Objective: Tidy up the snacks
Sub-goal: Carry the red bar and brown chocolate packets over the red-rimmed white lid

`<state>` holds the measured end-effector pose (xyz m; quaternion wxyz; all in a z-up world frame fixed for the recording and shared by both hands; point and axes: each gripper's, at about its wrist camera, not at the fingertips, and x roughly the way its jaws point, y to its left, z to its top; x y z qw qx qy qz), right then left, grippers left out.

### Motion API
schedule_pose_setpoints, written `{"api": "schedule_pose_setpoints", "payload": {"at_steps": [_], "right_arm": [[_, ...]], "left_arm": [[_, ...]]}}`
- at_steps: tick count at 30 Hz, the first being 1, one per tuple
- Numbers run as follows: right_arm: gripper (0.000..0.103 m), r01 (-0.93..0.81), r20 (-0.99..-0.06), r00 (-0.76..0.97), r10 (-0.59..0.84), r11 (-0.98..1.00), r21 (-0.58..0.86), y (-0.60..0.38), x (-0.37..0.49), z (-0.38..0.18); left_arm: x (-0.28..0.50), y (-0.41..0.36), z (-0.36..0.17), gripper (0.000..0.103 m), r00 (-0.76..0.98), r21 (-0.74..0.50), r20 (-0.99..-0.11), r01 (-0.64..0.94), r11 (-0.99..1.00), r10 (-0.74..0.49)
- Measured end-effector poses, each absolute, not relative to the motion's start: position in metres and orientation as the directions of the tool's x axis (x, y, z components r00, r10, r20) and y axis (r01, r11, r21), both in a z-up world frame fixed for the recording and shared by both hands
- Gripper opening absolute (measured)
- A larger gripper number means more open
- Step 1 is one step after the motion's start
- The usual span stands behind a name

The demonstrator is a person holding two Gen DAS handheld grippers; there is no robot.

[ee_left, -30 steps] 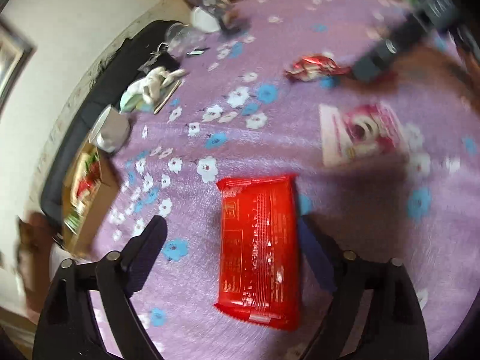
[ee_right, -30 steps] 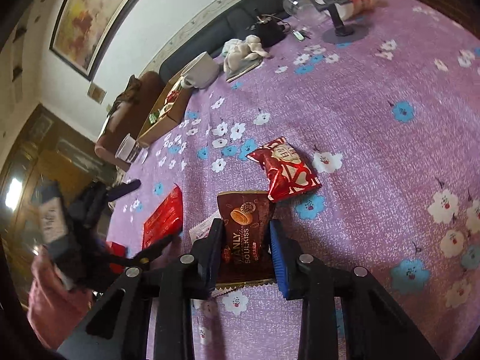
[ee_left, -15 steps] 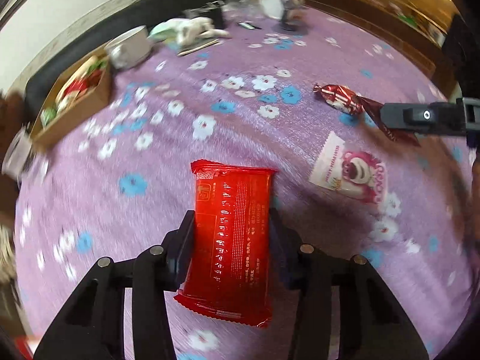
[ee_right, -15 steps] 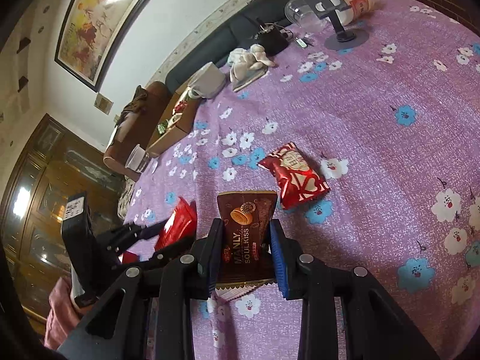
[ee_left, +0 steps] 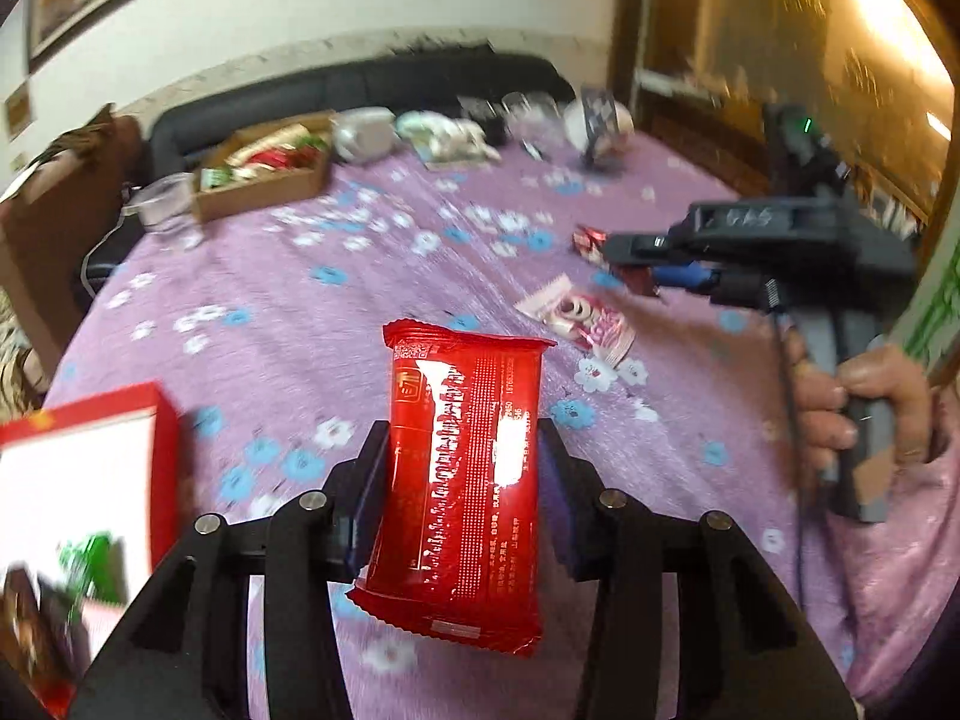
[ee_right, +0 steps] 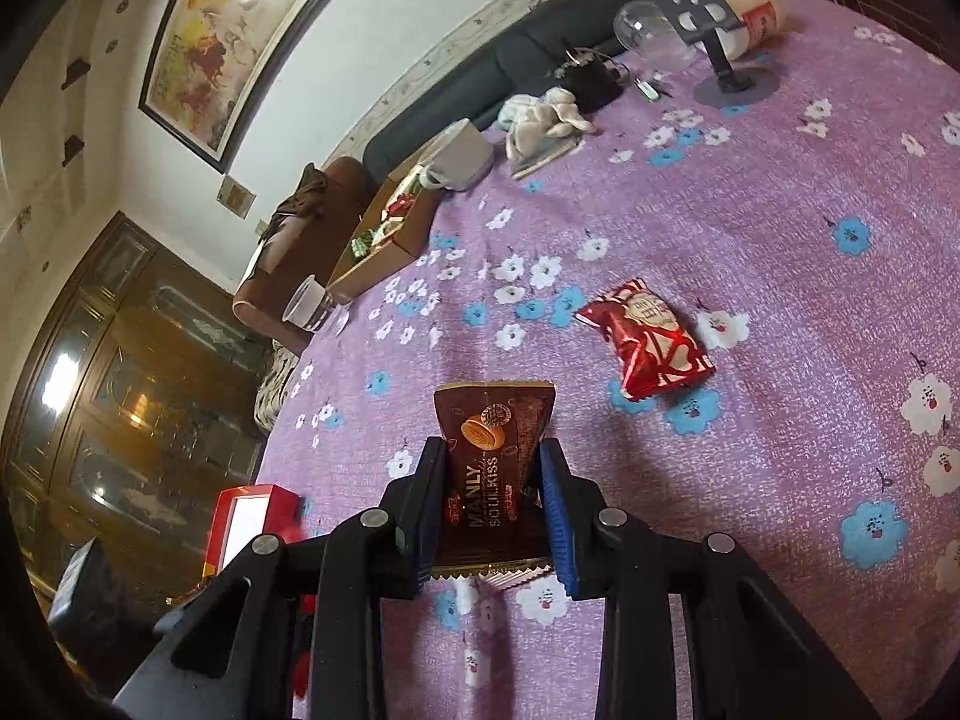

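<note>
The tabletop (ee_right: 780,240) is the big thing here, covered in a purple cloth with white and blue flowers. At its far edge sits an open cardboard box (ee_left: 264,180) with mixed snacks inside, just beside a white mug (ee_right: 462,156) and a clear plastic cup (ee_right: 309,306). Closer in, at the left edge of the left wrist view, there's a red box with a white inside (ee_left: 78,480), blurry, with some wrappers in it that I can't make out.

Now the snacks. The left tool (ee_left: 459,504) is clamped on a long glossy red packet (ee_left: 465,456) — white print and a QR code on the back, crimped ends, held up clear of the cloth with its top end pointing away. The right tool (ee_right: 489,510) is clamped on a smaller brown packet (ee_right: 492,462) with a gold crimped edge, a round cookie picture and "MANLY SOULKISS" in white letters, also held above the cloth.

Loose on the tabletop: a pink and white packet (ee_left: 579,321) lying flat near the middle, and a shiny red foil packet with a white pattern (ee_right: 648,345), a bit crumpled, well apart from the boxes.
</note>
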<state>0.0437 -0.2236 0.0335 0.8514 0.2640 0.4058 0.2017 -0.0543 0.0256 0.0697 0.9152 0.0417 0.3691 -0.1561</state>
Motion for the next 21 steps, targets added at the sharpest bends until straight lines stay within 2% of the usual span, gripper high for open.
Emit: {"api": "schedule_pose_setpoints", "payload": {"at_steps": [6,13,21], "right_arm": [[0.031,-0.237,-0.543,0.597,0.590,0.777,0.583,-0.188,0.015,0.057],[0.031,-0.446,-0.500,0.457,0.735,0.676,0.587,-0.071,-0.026,0.080],[0.031,-0.544,-0.485,0.344,0.805,0.591,0.595,0.029,-0.054,0.078]], "left_arm": [[-0.094,0.077,0.099,0.044,0.787,0.027,-0.599,0.202,0.979,-0.146],[-0.118,0.140,0.109,0.044,0.843,0.073,-0.538,0.051,0.996,-0.003],[-0.131,0.204,0.096,0.044,0.837,0.026,-0.540,-0.081,0.996,0.082]]}}
